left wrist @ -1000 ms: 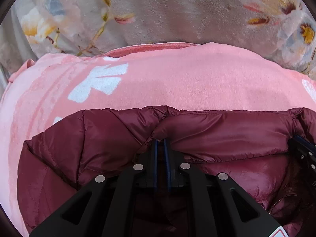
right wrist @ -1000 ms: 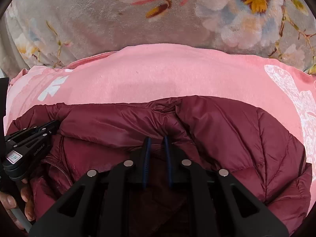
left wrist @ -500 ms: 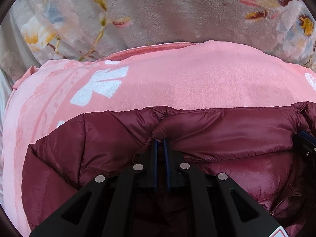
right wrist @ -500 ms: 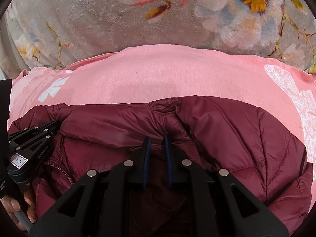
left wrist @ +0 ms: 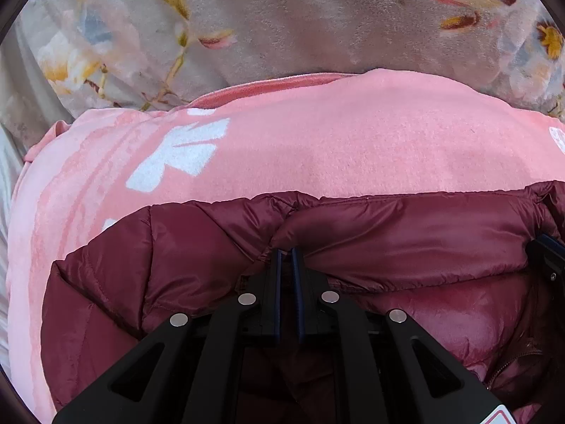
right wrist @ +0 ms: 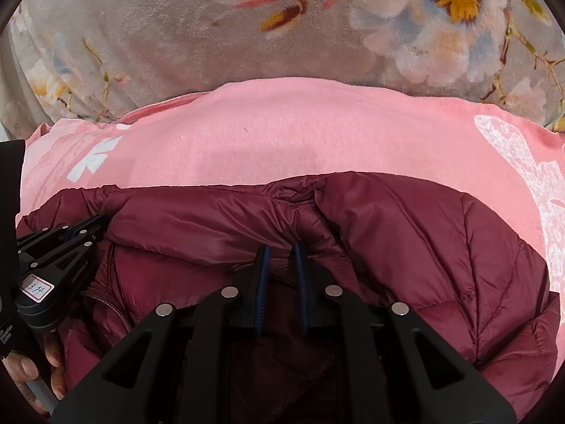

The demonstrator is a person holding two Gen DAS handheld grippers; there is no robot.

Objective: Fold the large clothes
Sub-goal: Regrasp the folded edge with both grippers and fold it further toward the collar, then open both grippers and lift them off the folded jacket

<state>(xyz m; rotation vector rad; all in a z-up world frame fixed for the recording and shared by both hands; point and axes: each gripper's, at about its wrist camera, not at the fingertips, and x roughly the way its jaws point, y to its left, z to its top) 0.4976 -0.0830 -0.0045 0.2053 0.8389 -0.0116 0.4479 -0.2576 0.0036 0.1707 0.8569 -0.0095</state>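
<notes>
A maroon quilted puffer jacket (left wrist: pixel 183 258) (right wrist: pixel 406 233) lies bunched on a pink blanket. My left gripper (left wrist: pixel 286 251) is shut on a fold of the jacket near its collar edge, fabric pinched between the blue pads. My right gripper (right wrist: pixel 281 247) is likewise shut on the jacket's upper edge, cloth filling the narrow gap. In the right wrist view the left gripper (right wrist: pixel 97 224) shows at the left edge with a person's fingers (right wrist: pixel 24 371) on its handle. The right gripper's tip (left wrist: pixel 545 247) shows at the right edge of the left wrist view. A zipper (right wrist: pixel 106 304) runs along the inner lining.
The pink blanket (left wrist: pixel 335 134) (right wrist: pixel 282 130) with white prints covers the surface under the jacket. Behind it lies a grey floral plush cover (left wrist: pixel 300 17) (right wrist: pixel 176 35). A white sheet (left wrist: pixel 7 176) shows at the far left.
</notes>
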